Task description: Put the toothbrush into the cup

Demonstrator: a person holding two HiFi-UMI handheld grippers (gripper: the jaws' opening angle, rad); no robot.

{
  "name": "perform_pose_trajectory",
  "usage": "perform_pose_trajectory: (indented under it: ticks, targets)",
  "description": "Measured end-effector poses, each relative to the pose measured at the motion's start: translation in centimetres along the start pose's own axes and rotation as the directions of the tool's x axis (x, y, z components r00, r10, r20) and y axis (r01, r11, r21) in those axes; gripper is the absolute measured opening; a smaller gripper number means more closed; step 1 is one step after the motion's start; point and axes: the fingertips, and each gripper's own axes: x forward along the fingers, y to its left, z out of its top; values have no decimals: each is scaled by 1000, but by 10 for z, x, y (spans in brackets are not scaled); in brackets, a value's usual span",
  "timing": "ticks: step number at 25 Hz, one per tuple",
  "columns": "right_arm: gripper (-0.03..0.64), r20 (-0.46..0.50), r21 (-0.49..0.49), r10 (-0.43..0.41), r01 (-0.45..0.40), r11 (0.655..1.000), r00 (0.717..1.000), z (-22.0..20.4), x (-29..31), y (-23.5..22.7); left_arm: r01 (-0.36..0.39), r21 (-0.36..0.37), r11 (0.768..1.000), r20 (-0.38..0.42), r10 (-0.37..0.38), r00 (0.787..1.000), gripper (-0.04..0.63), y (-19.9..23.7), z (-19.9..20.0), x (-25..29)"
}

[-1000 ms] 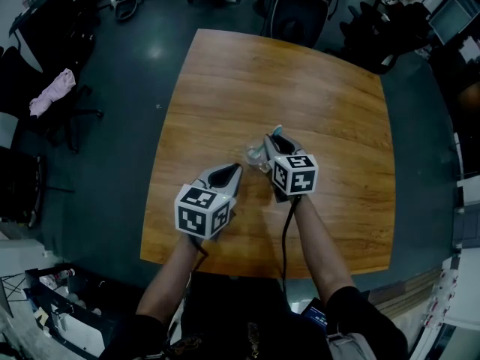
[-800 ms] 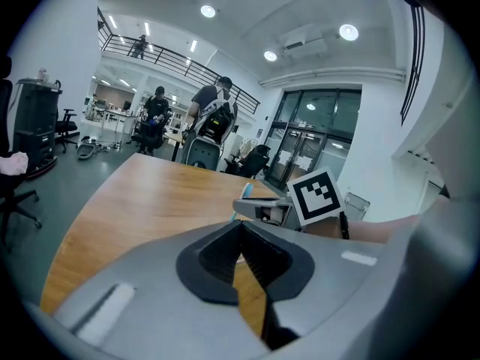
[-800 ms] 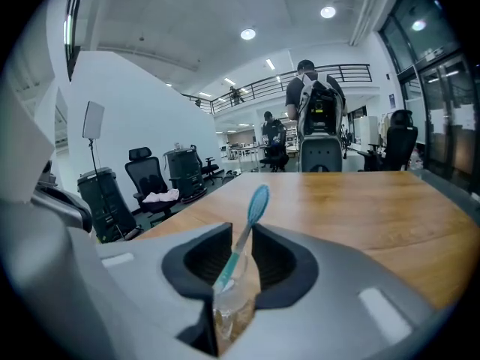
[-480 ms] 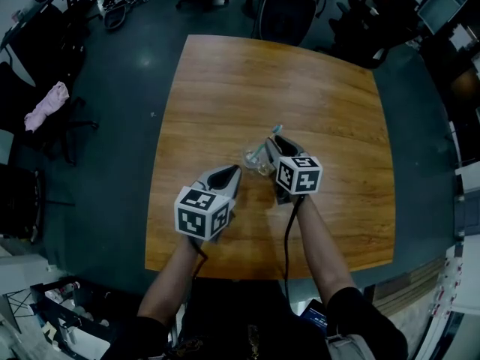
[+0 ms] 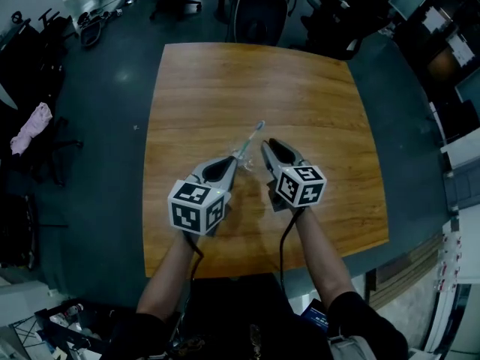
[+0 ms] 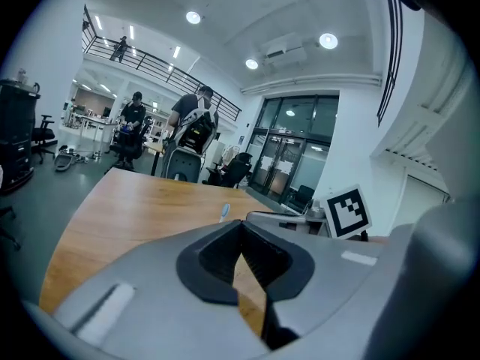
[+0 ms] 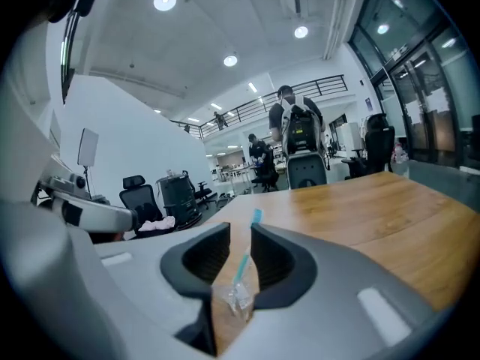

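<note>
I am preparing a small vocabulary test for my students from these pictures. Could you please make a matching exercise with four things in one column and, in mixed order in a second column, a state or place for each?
Things
1. toothbrush
2. cup
3. left gripper
4. right gripper

States or places
A. jaws apart
B. clear, stands on the wooden table
C. jaws together
D. leans inside the cup, head upward

Pairs: 1-D, 2-B, 3-C, 4-A

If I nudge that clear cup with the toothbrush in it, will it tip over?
Probably quite easily: the cup looks small, thin and clear, so likely light. The toothbrush leans out over its rim, which should pull it that way.
</note>
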Motion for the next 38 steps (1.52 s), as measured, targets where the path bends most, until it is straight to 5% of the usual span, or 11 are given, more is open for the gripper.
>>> perform_pose_trajectory:
  ticks: [9,16,26,38]
  targets:
    - [3,139,-77,37,-27,997,990,47,-77,22,35,56,998,44,-38,998,8,-49,17,2]
    - [3,188,-142,174,-148,979,967,81,-137,35,-40,107,994,100,29,995,8,-111,43,-3]
    - [3,220,-205,384,-342,917,897,86,-225,59,-188,104,977,180,168,969,8,-186,32,-41]
    - [3,251,-195,455,-416,888,854,84,-277,72,-226,102,969,189,204,960,8,-232,22,-67]
